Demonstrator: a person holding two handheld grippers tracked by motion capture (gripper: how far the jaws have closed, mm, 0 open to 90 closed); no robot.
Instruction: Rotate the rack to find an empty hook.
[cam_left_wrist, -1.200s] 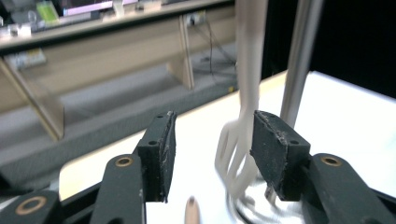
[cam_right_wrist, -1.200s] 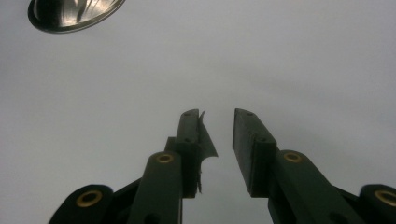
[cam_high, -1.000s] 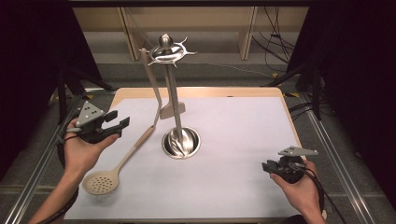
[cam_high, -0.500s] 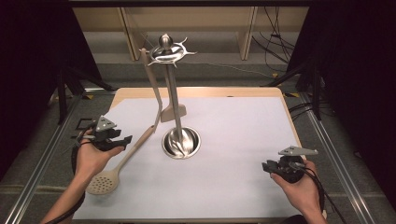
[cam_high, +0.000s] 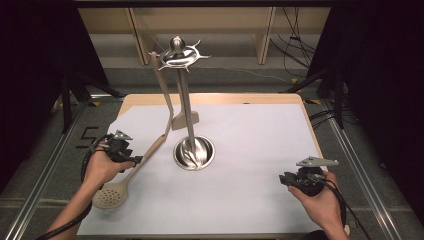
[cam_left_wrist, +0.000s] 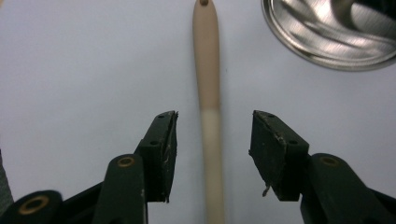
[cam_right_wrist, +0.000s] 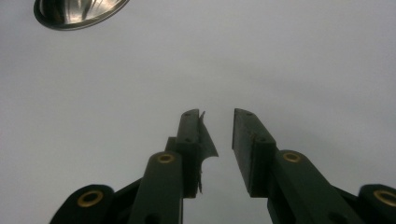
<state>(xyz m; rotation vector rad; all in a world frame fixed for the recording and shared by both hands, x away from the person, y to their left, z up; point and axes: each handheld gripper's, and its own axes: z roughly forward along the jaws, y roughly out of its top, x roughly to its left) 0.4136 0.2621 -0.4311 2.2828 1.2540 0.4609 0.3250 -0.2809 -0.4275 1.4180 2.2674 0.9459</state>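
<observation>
Left gripper (cam_left_wrist: 212, 154) fingers (cam_left_wrist: 163, 149) spread wide astride the beige handle of the slotted spoon (cam_left_wrist: 208, 93), pads clear of it on both sides. Spoon flat on the white table cover (cam_high: 260, 150), handle angled toward the steel stand base (cam_high: 194, 153), perforated bowl nearest the table's front edge. Right gripper (cam_right_wrist: 218, 140) parted narrowly, empty, low over bare cover.

Beige spoon (cam_high: 125, 175), silver stand (cam_high: 194, 152)
</observation>
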